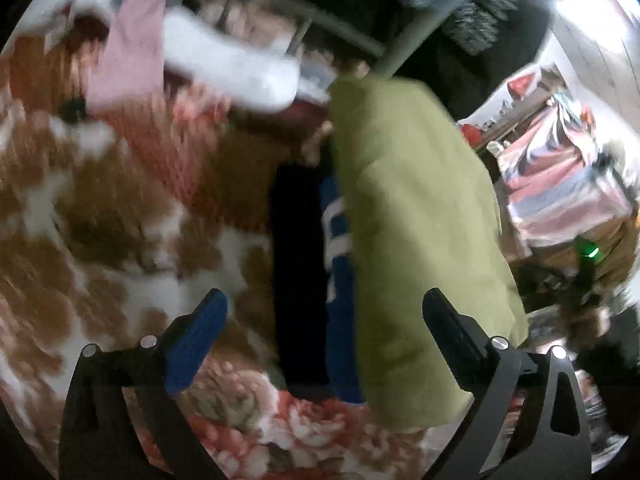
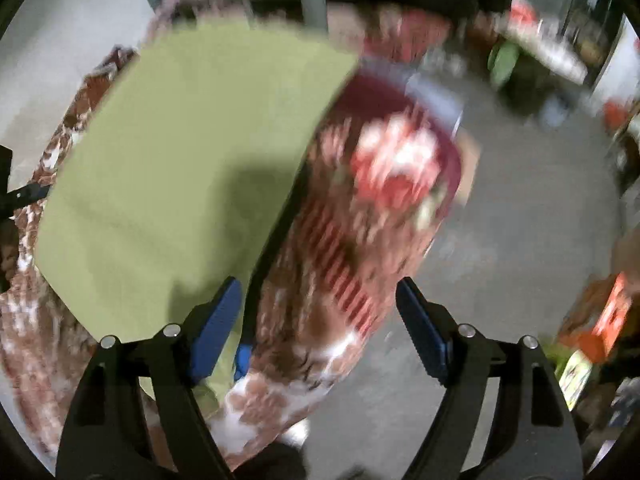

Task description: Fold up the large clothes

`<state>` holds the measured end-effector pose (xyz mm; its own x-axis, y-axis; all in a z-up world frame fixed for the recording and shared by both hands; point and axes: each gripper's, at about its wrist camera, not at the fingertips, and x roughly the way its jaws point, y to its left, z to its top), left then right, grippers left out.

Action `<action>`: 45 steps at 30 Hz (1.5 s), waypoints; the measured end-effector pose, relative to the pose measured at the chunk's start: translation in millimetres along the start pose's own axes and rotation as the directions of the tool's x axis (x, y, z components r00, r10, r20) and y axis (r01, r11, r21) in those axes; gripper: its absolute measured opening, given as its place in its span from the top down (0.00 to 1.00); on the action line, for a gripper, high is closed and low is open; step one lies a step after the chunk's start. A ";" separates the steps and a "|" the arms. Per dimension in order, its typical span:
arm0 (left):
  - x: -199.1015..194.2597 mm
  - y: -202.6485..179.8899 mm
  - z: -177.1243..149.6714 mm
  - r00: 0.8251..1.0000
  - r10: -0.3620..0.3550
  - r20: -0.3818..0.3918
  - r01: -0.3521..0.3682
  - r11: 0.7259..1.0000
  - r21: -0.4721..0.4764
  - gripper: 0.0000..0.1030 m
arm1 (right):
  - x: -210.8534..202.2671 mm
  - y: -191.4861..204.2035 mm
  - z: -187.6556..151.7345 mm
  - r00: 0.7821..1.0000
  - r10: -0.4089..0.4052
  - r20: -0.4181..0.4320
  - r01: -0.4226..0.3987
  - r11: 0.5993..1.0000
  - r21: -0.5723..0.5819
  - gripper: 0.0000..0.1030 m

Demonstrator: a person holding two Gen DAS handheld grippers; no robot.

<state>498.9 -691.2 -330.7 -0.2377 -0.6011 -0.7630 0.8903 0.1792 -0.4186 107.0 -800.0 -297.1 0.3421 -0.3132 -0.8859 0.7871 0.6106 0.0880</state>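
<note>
soft, limp green garment (image 1: 420, 220) on the patterned blanket (image 1: 100, 208); best pinched at its corners. left tool (image 1: 324, 320) and right tool (image 2: 320, 308) agape, empty.

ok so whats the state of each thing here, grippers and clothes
left gripper: open, empty
right gripper: open, empty
olive-green cloth garment: folded flat, lying on the blanket
blue and black garments: lying partly under the green one
brown-and-white patterned blanket: spread out underneath

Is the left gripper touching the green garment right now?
Cannot tell. In the left wrist view the open left gripper frames the green garment, but blur hides any contact or gap.
</note>
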 end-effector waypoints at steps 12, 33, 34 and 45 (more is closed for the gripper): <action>88.7 -129.4 119.2 0.970 0.217 0.111 -0.235 0.955 0.183 0.05 | 47.7 67.5 149.7 0.940 -0.300 0.161 0.286 0.953 0.099 0.07; 31.6 -68.3 27.3 0.947 0.316 0.064 -0.321 0.944 0.082 0.05 | 26.3 24.2 77.5 0.953 -0.241 0.183 0.225 0.969 0.107 0.05; 27.0 -71.5 13.0 0.948 0.310 0.069 -0.314 0.947 0.060 0.05 | 20.9 33.8 67.2 0.958 -0.223 0.182 0.204 0.972 0.119 0.05; 36.4 -105.3 -68.8 0.937 0.334 0.104 -0.348 0.923 0.167 0.04 | 27.5 94.9 -8.1 0.975 -0.196 0.108 0.186 0.978 0.099 0.05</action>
<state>369.7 -678.4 -348.4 0.1153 -0.5842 -0.8033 0.9689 0.2442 -0.0386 186.9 -744.7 -316.7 0.2340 -0.5036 -0.8316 0.8837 0.4667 -0.0340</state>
